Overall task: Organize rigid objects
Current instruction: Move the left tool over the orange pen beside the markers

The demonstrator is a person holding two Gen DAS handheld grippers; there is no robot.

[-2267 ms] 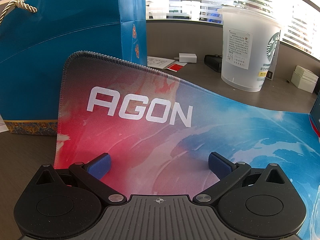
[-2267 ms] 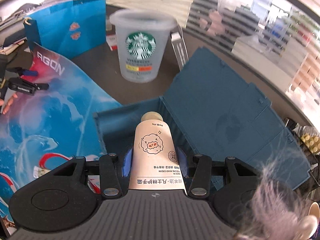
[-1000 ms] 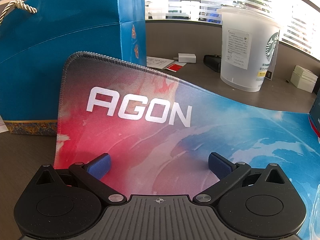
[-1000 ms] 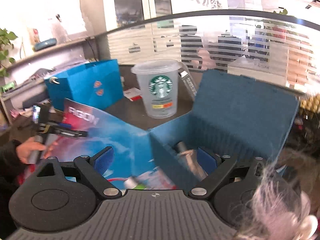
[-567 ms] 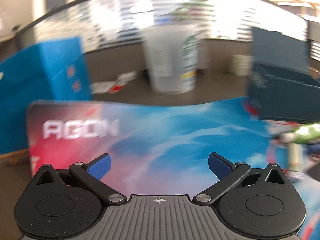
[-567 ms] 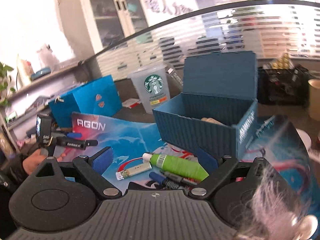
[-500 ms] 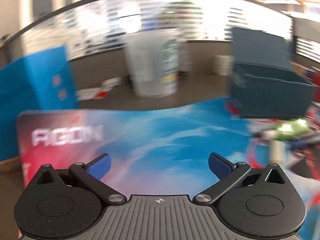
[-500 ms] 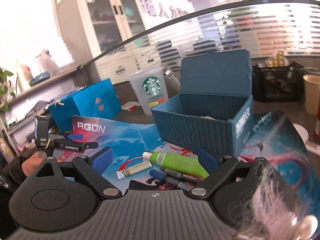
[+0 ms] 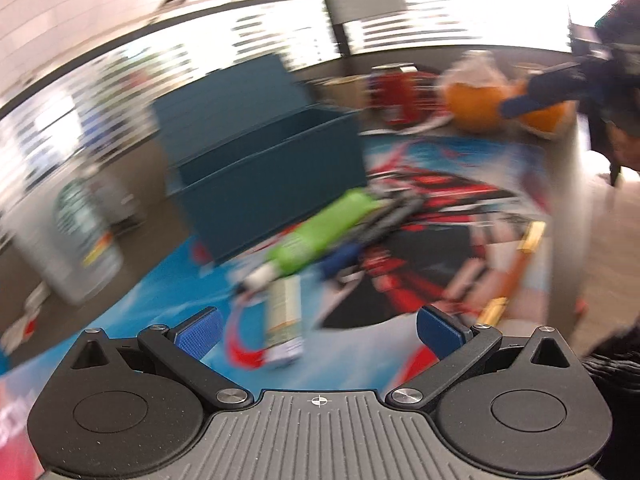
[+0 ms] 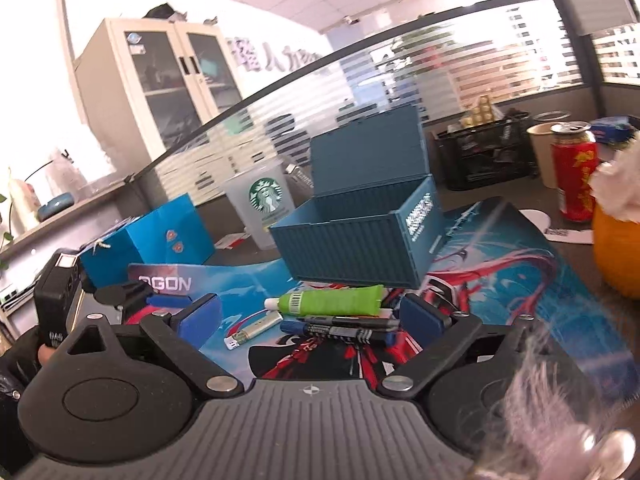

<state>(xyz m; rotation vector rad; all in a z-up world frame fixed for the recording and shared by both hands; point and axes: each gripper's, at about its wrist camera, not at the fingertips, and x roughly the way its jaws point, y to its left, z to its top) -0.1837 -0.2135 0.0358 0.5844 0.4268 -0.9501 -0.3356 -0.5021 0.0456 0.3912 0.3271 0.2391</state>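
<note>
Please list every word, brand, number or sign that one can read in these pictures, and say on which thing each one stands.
"AGON" on the desk mat; the first letter is partly hidden.
Starbucks mermaid sign, no readable words, on the plastic cup.
White print on the end of the blue box: too small to read.
Barcode on the green tube: digits too small.
Yellow characters on the red can: unreadable.
Large wall characters: washed out.
Left wrist view: all blurred.

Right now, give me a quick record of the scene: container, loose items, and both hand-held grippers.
container: blue box, lid open, on the mat
loose items: green tube, pens, USB stick, in front of the box
left hand-held gripper: open, empty
right hand-held gripper: open, empty
</note>
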